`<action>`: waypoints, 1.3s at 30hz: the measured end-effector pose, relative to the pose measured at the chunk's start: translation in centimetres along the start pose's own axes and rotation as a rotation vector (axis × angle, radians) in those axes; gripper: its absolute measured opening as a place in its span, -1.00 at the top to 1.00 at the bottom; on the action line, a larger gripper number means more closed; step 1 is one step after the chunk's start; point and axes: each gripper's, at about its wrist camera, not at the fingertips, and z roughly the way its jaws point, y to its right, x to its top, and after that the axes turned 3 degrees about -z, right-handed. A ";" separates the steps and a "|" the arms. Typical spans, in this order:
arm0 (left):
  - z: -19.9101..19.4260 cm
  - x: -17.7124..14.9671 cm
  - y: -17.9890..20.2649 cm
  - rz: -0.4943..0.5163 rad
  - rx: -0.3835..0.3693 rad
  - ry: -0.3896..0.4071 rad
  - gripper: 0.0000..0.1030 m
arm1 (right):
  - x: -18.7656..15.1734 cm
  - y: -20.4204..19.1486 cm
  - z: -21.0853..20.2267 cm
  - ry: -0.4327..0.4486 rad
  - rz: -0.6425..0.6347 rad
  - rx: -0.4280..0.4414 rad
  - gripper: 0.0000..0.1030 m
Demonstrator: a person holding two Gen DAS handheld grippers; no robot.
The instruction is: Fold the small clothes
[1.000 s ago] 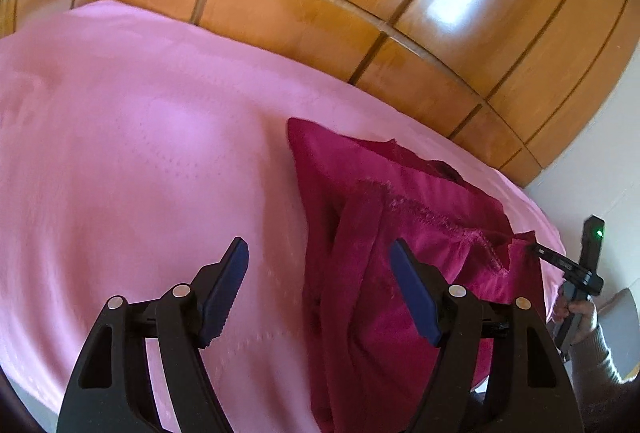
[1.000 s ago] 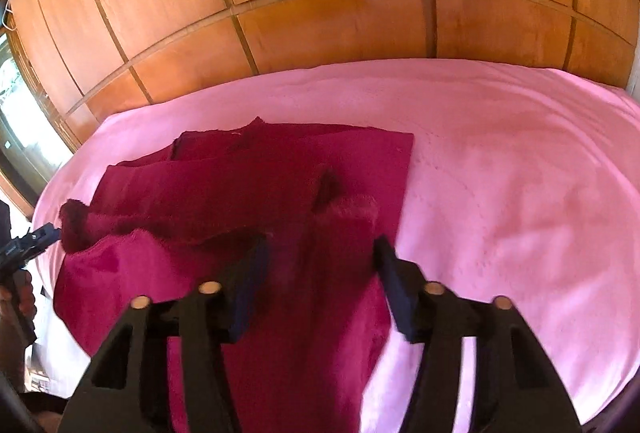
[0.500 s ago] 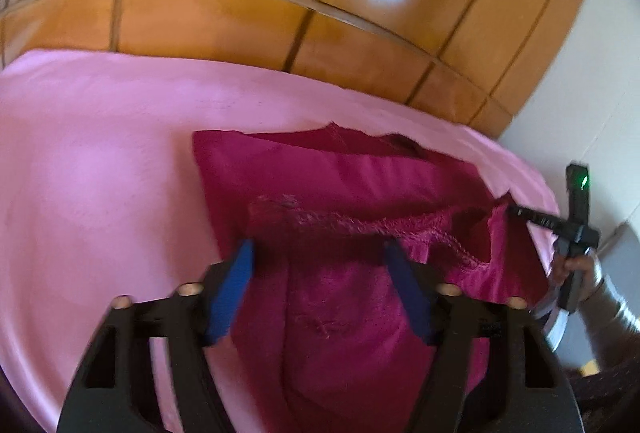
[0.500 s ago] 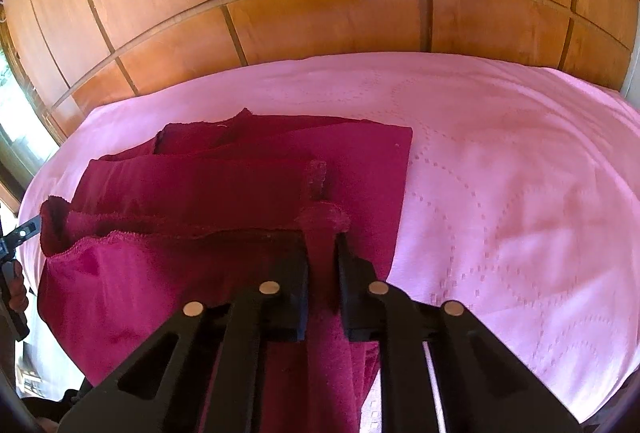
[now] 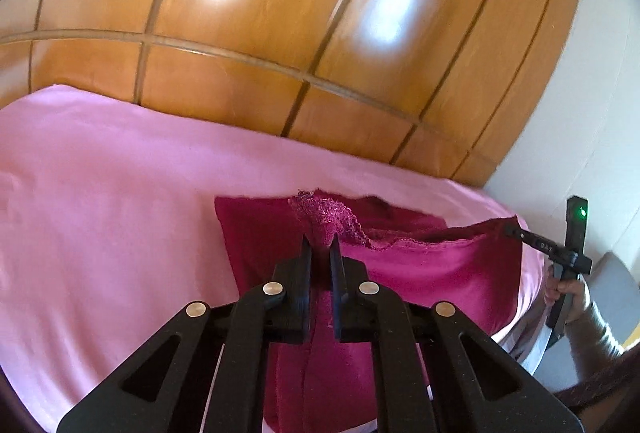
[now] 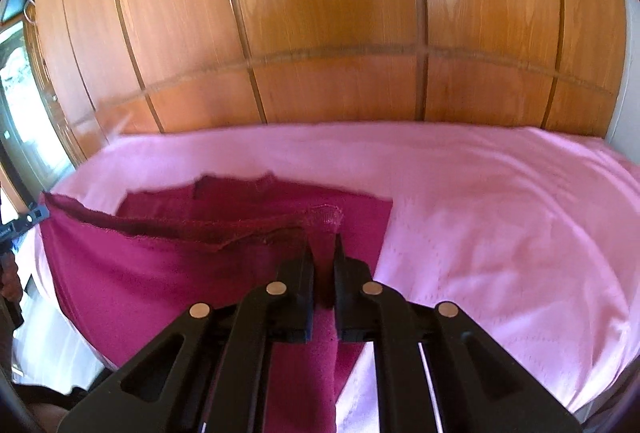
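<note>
Both grippers have closed and lifted since the earlier frames, where their jaws stood wide over the flat cloth. At the left gripper point(image 5: 320, 249) the black jaws are now pressed nearly together, pinching a lace-trimmed corner of the magenta knit garment point(image 5: 420, 273) at lower centre of its view. The right gripper point(image 6: 323, 251) pinches the opposite corner the same way, with a strip of fabric running down between its jaws.

From those two pinches the near edge rises off the pink quilted bedspread point(image 5: 100, 213), stretched in a sagging line between them, while the far part of the garment lies flat in the middle of each frame. Beyond stand glossy orange wooden wardrobe panels point(image 6: 320, 33). At the right edge of the left view, the person's hand point(image 5: 568, 289) holds the other tool.

I'd worry about the thin bites: only a little cloth sits in each, so a fast swing forward could pull a corner free, and uneven height would skew the fold.
</note>
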 end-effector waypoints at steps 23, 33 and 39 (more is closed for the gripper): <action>19.5 4.3 -7.8 -0.167 0.368 -0.203 0.87 | 3.8 6.2 22.0 -0.249 0.234 -0.151 0.87; 16.5 2.9 -8.3 -0.181 0.373 -0.176 0.15 | 2.2 7.5 16.0 -0.213 0.266 -0.027 0.21; 10.8 -1.1 -9.3 -0.223 0.289 -0.174 0.13 | -2.8 7.1 8.3 -0.223 0.252 0.131 0.18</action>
